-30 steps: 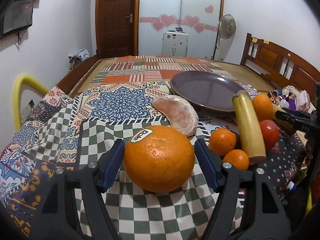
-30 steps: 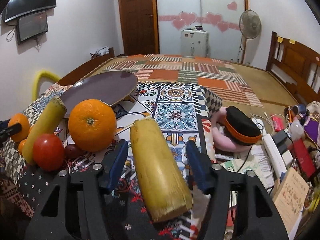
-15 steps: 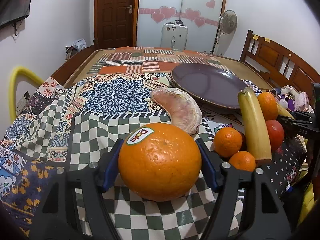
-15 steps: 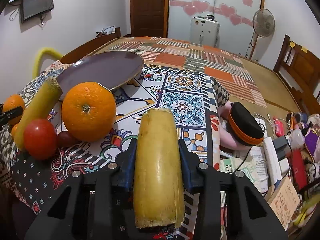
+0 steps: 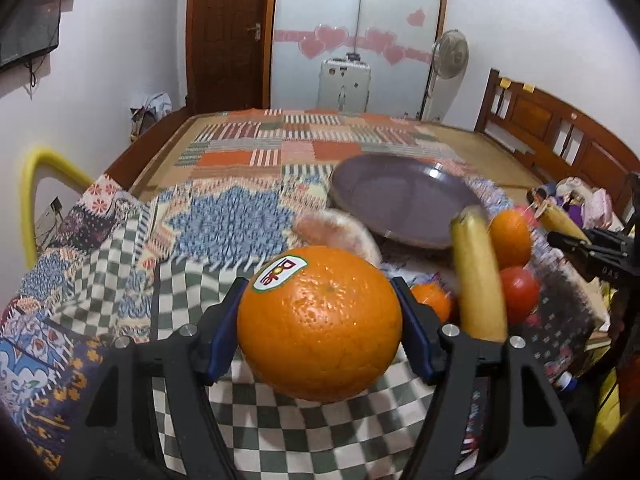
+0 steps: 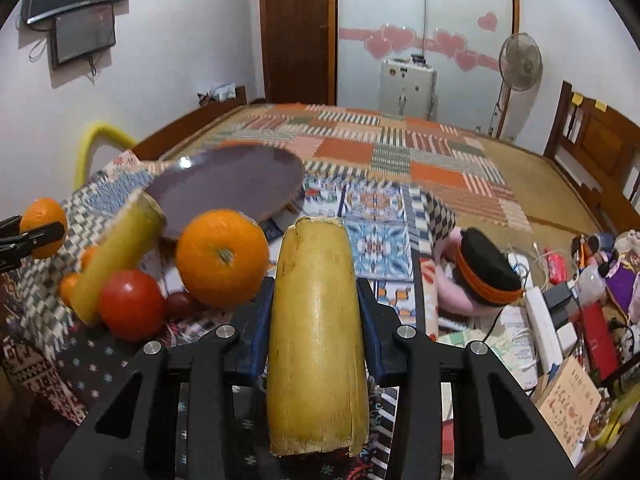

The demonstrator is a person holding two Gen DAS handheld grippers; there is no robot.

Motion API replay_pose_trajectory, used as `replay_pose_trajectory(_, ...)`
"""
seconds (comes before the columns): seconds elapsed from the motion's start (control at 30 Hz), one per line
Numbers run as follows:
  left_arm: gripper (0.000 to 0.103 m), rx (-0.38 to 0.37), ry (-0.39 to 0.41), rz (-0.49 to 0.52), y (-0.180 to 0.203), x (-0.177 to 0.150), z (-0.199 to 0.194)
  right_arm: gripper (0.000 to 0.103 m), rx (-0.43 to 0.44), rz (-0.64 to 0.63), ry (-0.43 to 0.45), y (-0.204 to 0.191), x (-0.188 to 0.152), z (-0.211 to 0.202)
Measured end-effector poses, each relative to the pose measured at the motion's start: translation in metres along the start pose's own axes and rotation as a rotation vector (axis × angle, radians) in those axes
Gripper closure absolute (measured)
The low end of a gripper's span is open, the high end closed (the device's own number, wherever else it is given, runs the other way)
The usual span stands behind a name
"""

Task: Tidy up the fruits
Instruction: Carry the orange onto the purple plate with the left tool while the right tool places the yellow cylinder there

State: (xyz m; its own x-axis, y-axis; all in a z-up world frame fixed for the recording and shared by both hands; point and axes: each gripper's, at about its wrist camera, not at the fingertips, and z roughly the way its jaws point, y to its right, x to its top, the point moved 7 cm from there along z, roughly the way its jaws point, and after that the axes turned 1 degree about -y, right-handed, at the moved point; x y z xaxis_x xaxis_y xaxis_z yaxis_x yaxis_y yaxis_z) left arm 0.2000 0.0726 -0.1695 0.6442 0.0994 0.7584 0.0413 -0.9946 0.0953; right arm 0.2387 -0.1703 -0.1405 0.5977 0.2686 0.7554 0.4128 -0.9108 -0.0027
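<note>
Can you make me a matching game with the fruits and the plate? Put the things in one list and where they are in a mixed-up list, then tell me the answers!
Things:
1. Big orange with sticker
2. Thick yellow stalk
3. Purple plate
4. Red tomato

Places:
A. Empty, lying on the patterned cloth
B. Squeezed in the right tool
C. Squeezed in the left tool
D. Resting on the cloth beside a loose orange

Answers: 1-C, 2-B, 3-A, 4-D
</note>
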Motion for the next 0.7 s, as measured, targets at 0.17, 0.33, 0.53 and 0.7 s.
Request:
replay_pose_trajectory(0.17,0.034,0.006,0.070,0.028,0.012,0.027,-0.019,0.067,0.010,0.005,0.065,-0.005,0.020,-0.015)
replay_pose_trajectory(0.33,0.034,-0.011,0.110,0.040,0.024,0.052,-0.024,0.067,0.012,0.002,0.111,-0.010,0.033,-0.020)
replay_pose_trajectory(0.53,0.034,-0.036,0.135,0.060,0.037,0.074,-0.020,0.067,0.020,0.002,0.146,-0.014,0.049,-0.014)
replay_pose_trajectory(0.7,0.034,-0.046,0.139,0.077,0.048,0.088,-0.007,0.067,0.021,0.004,0.160,-0.016,0.060,-0.004)
